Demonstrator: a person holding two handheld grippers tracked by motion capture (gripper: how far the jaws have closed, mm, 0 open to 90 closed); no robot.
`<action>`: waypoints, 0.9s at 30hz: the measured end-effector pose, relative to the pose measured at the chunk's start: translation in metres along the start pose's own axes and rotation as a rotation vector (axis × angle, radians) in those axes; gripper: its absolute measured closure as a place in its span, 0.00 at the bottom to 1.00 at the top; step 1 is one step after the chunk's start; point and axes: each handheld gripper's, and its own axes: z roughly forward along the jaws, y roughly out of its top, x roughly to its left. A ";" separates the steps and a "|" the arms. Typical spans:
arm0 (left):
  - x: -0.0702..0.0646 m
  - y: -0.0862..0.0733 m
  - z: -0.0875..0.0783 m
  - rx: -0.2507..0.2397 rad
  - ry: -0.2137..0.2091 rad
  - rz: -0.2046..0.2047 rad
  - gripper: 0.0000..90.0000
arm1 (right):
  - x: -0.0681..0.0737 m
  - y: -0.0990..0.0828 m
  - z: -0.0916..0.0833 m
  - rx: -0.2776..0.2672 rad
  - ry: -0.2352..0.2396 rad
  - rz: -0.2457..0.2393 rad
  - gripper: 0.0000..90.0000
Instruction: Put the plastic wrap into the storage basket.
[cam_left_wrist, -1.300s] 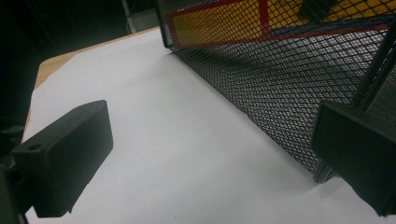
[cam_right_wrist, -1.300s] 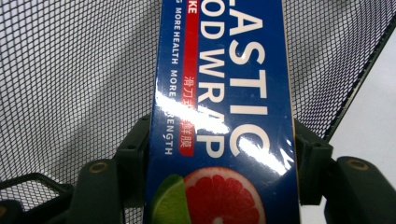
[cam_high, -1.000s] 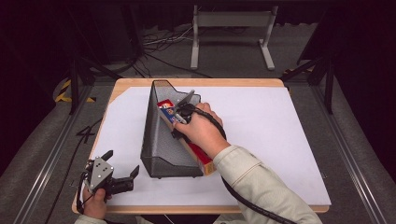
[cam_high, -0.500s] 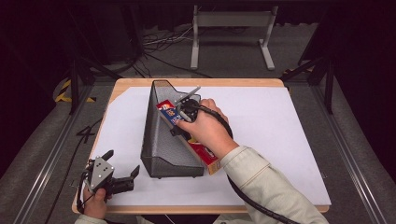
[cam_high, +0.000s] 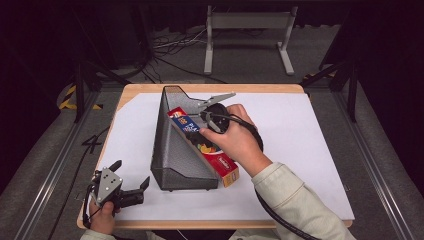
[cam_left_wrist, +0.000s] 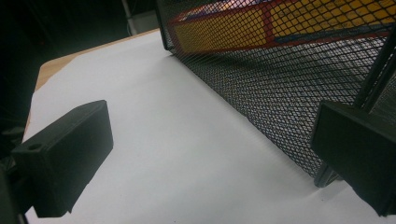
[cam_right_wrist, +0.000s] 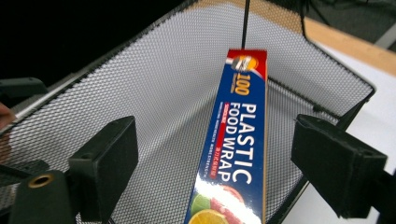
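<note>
The plastic wrap box lies inside the mesh holder, toward 12 o'clock. The right gripper hangs spread above it, apparently just released; withdrawing seems next. The left gripper, spread, idles at 7 o'clock.

In front of you is a wooden table with a white sheet covering most of its top; bare wood shows along the far edge and at the far left corner. Beyond it, on the grey floor, stands a white metal frame, with loose cables just left of it. To your left, see yellow and black tape and a painted number 4 on the floor
</note>
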 end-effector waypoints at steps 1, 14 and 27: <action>0.000 0.000 0.000 0.000 0.000 0.000 0.00 | -0.001 -0.001 -0.003 -0.019 0.001 -0.008 0.17; 0.000 0.000 0.000 0.002 0.000 0.001 0.00 | -0.019 -0.016 -0.031 -0.099 0.001 -0.023 0.17; 0.000 0.000 0.000 0.005 0.003 0.000 0.00 | -0.059 -0.053 -0.078 -0.122 -0.052 -0.047 0.16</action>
